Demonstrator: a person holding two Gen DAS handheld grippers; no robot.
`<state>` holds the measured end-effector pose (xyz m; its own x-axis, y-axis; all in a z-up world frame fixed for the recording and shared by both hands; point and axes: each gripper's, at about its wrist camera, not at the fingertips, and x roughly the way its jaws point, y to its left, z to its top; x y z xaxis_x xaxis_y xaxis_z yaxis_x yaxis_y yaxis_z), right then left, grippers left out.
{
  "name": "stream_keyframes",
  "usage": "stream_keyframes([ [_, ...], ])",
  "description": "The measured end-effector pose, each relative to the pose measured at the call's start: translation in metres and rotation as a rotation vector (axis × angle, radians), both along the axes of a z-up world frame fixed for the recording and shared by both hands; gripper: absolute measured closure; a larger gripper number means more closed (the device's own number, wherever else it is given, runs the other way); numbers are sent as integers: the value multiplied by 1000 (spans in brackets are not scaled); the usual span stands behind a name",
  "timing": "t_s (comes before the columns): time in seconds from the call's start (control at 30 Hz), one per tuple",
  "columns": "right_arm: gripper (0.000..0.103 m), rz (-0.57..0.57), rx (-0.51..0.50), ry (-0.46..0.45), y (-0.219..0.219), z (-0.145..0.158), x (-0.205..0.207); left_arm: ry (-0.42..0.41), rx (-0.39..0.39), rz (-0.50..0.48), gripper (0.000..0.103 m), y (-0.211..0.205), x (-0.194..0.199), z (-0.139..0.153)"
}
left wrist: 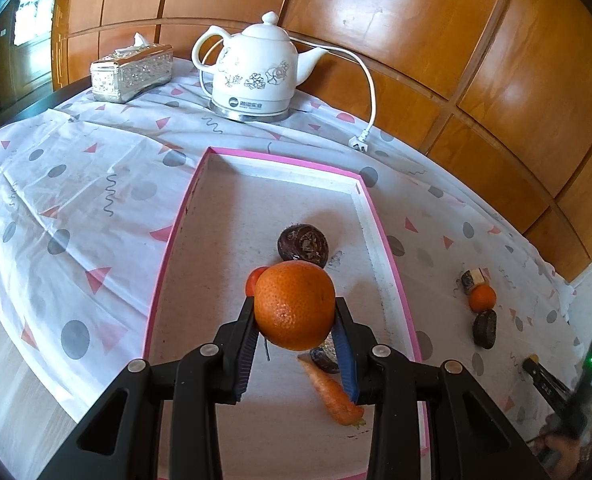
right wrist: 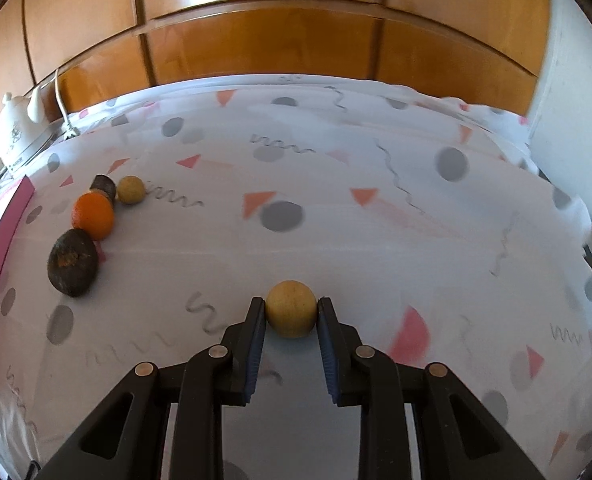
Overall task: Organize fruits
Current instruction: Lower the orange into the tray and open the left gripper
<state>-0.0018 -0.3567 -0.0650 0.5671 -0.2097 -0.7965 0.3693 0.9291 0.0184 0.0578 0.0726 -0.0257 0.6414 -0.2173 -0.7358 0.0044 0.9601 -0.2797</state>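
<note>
— What's over on the left side of the tabletop (left wrist: 76,184)?

— A silver tissue box (left wrist: 132,72), then a white kettle (left wrist: 256,76) with its cord lying loose on the patterned cloth. In front of them sits the pink-rimmed tray (left wrist: 288,159).

— And the left hand-held gripper (left wrist: 296,308)?

— Clenched on a big orange (left wrist: 294,305), held up above the tray. Below it I can see a dark round fruit (left wrist: 303,245), a carrot (left wrist: 333,394), and another dark piece half hidden behind the finger.

— Further right?

— Outside the tray, on the cloth, a little line: a dark flattish fruit (right wrist: 73,267), a small orange (right wrist: 93,216), another dark piece (right wrist: 104,186) and a tan ball-shaped fruit (right wrist: 131,189), the last two touching.

— The right hand-held gripper (right wrist: 291,314)?

— Well apart from that line, down by the cloth. Its pads press both sides of a tan round fruit (right wrist: 291,314). Whether the fruit rests on the cloth or is just off it, I can't tell.
</note>
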Motion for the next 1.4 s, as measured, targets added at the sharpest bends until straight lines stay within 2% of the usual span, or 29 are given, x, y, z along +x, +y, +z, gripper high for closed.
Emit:
stream_keyframes([
  [0.3,77,-32,-3,-33,-4,-5,-13,23,30,48,67,7,13,-7],
  [0.57,77,-35,0,-47,-5,-6,-15,12,62,84,67,12,22,-8],
  [0.87,77,-35,22,-59,-7,-7,-17,32,63,118,66,15,29,-14],
  [0.97,77,-36,19,-60,-6,-7,-16,27,63,119,61,15,27,-14],
  [1.03,77,-35,15,-59,-6,-7,-16,20,63,123,50,15,25,-13],
  [1.4,76,-35,31,-75,-8,-7,-19,-19,60,94,48,8,4,-3],
])
